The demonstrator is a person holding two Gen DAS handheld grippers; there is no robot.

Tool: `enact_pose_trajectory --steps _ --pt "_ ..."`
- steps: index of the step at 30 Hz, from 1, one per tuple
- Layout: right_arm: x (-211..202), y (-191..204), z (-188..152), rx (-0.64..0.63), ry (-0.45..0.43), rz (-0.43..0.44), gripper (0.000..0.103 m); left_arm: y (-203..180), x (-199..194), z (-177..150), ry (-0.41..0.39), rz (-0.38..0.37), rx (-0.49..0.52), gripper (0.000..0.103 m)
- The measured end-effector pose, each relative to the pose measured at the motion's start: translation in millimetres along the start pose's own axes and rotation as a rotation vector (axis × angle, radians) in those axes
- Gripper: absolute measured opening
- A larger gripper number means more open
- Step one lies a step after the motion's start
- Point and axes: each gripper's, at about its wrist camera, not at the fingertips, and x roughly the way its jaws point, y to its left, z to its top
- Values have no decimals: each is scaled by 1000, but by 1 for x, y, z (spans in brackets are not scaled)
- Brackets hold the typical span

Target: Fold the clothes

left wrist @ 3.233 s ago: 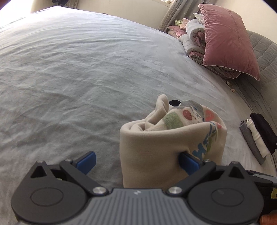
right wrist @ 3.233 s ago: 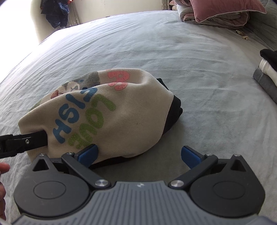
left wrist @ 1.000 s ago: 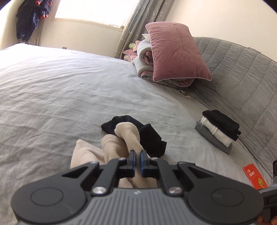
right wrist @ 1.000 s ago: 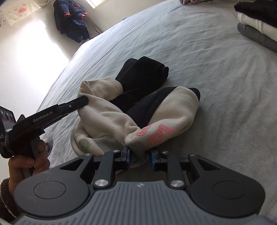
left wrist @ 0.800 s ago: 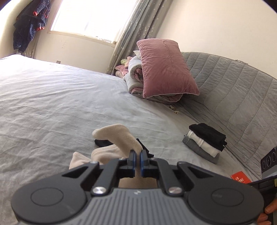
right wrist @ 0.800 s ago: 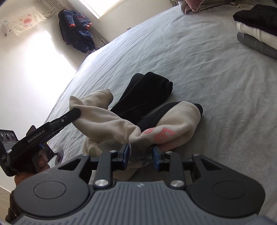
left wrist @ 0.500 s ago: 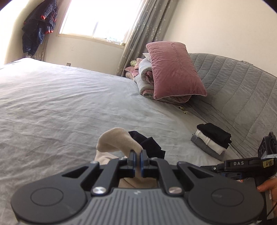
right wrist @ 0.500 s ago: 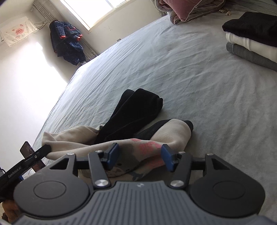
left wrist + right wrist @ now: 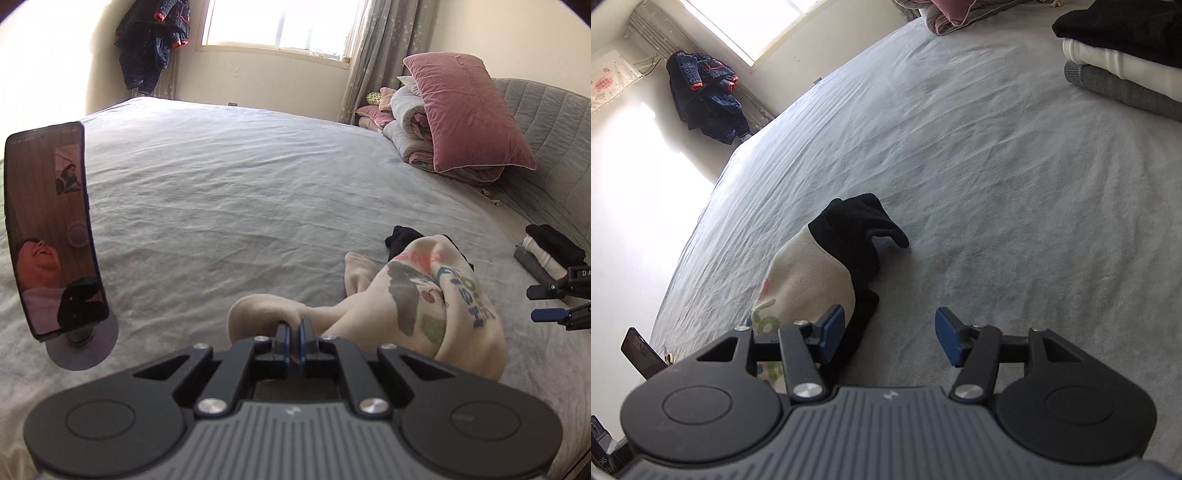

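A beige sweatshirt [image 9: 436,306] with coloured print and black sleeves lies bunched on the grey bed [image 9: 229,192]. My left gripper [image 9: 294,345] is shut on a beige fold of it and holds that part up. In the right wrist view the sweatshirt [image 9: 812,277] sits just left of my right gripper [image 9: 890,339], which is open and empty, its left pad touching the cloth. The right gripper also shows at the right edge of the left wrist view [image 9: 554,299], with its jaws apart.
A phone on a round stand [image 9: 51,232] stands on the bed at left. A stack of folded black, white and grey clothes [image 9: 1126,59] lies at right. A pink pillow on rolled bedding [image 9: 461,114] leans on the padded grey headboard. A dark jacket [image 9: 151,40] hangs by the window.
My right gripper has opened, let go of the printed part of the sweatshirt and drawn off to the right. My left gripper stays shut on the beige fold and has swung left.
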Motion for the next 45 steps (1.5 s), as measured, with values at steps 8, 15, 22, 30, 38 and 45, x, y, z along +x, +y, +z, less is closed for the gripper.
enact_pose_trajectory --steps 8,15,22,30,38,45 --pt "38 27 -10 -10 88 27 59 13 9 -14 115 -29 15 6" --pt "54 44 -16 20 136 99 59 15 4 -7 111 -89 -3 28" --pt "65 67 -18 22 125 174 58 20 -4 1 86 -145 -24 41" --pt "69 85 -26 -46 102 191 13 6 8 8 102 -138 -44 50" --pt "58 98 -32 -72 135 315 11 -11 33 27 87 -125 -65 50" --pt "51 113 -55 -137 249 439 11 -13 49 40 78 -136 -113 50"
